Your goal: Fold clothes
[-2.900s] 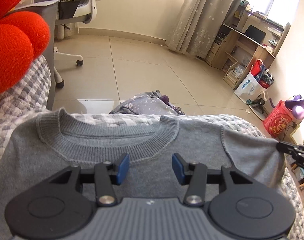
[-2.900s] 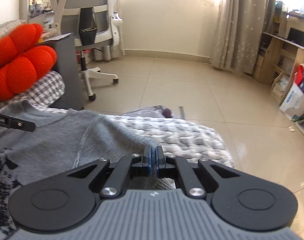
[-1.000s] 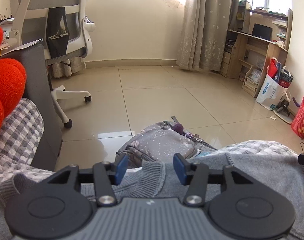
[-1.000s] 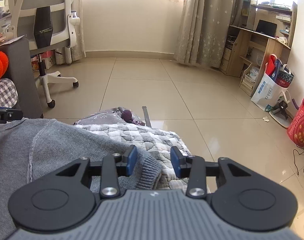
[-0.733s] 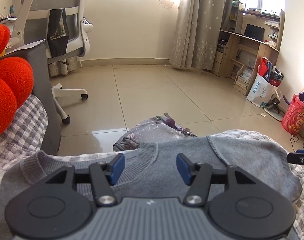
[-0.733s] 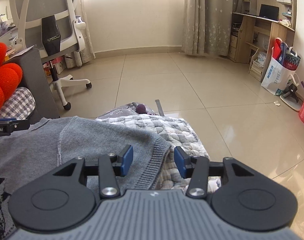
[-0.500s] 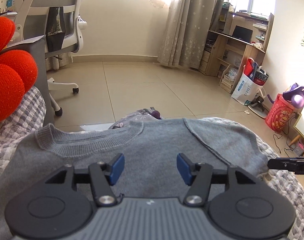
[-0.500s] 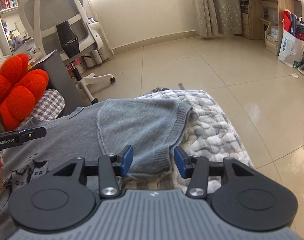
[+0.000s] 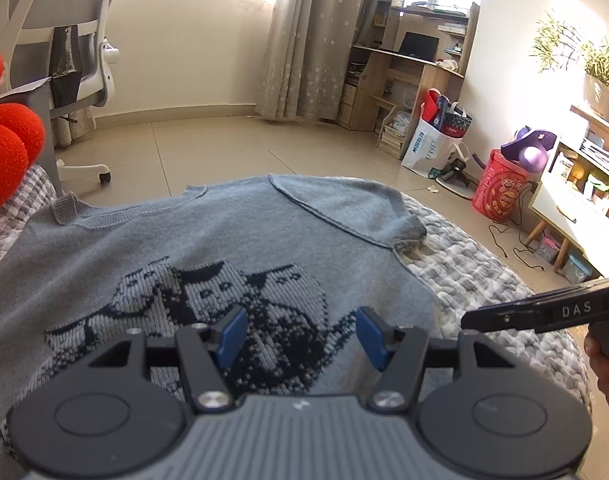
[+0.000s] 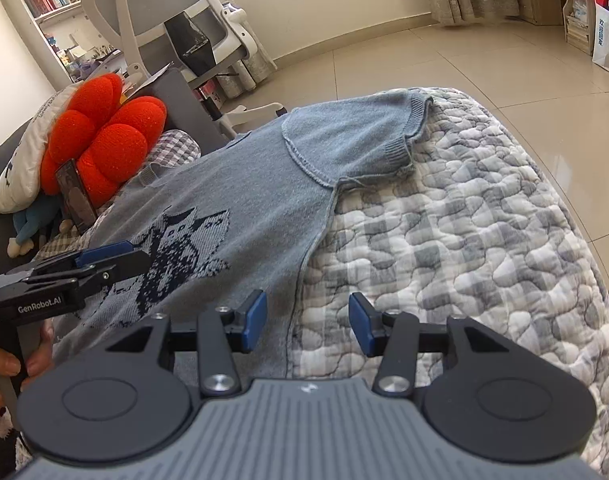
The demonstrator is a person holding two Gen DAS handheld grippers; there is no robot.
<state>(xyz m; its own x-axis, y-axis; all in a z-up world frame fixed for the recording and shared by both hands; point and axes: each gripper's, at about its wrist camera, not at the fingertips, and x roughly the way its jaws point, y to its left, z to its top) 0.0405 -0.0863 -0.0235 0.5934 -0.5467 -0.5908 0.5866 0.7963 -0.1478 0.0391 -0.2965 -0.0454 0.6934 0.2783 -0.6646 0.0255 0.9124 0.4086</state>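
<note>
We see our left gripper and right gripper spread, empty, above the grey knitted cat-pattern sweater; at right, a white paper bag holds red items.

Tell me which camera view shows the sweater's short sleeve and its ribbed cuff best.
The right wrist view. There the short sleeve lies flat across the quilted blanket, ribbed cuff and shoulder seam sharp. The left wrist view shows the same sleeve farther off and flattened, its cuff at the blanket's far edge, and mainly the knitted cat pattern.

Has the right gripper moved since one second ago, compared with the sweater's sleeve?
Yes. The right gripper drew back from the sleeve; its open jaws now straddle the sweater side seam.
</note>
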